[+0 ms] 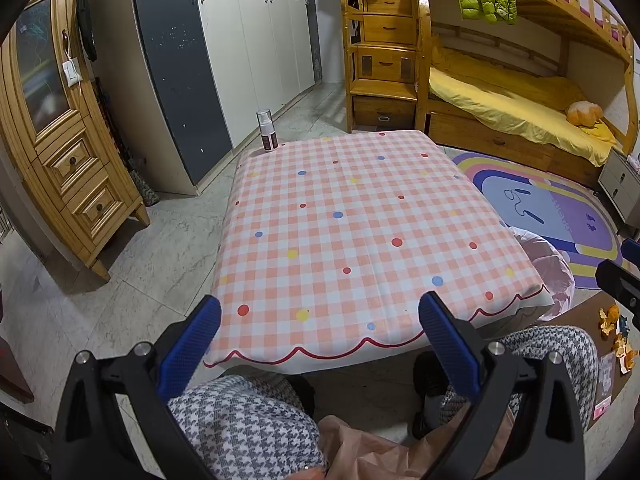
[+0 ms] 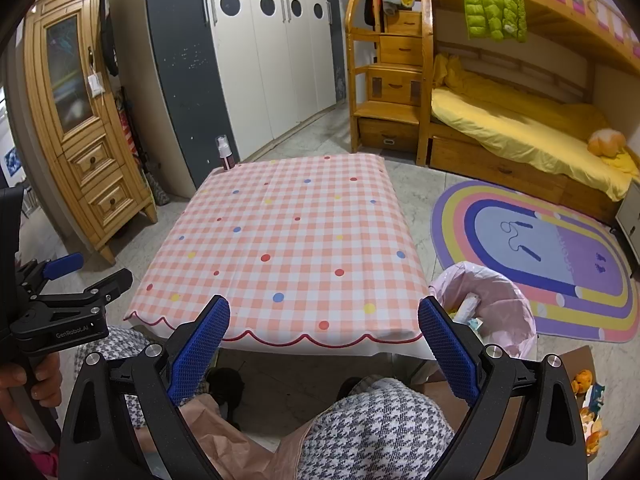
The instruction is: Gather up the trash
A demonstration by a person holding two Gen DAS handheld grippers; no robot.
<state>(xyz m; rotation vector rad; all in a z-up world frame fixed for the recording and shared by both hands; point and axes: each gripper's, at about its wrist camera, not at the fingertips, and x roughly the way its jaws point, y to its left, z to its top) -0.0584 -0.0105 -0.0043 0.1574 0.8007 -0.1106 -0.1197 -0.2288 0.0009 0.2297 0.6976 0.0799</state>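
Observation:
My left gripper [image 1: 320, 344] hangs open over the near edge of the table [image 1: 344, 216], with nothing between its blue pads. In the right wrist view my right gripper [image 2: 324, 344] is open and empty too, at the same edge. The left gripper [image 2: 105, 266] also shows there at the far left, held in a hand. A bin lined with a pink bag [image 2: 492, 308] stands at the table's right corner with wrappers inside. Orange peels [image 2: 588, 408] and scraps lie on cardboard on the floor, far right. A small spray bottle [image 1: 266, 130] stands on the far left corner.
The person's knees in houndstooth trousers [image 2: 376, 420] and a brown paper bag [image 2: 224, 440] lie below the grippers. A rainbow rug [image 2: 560, 248] and a bunk bed [image 2: 520, 128] are to the right. A wooden cabinet [image 1: 60, 140] and wardrobes [image 1: 248, 40] stand left and behind.

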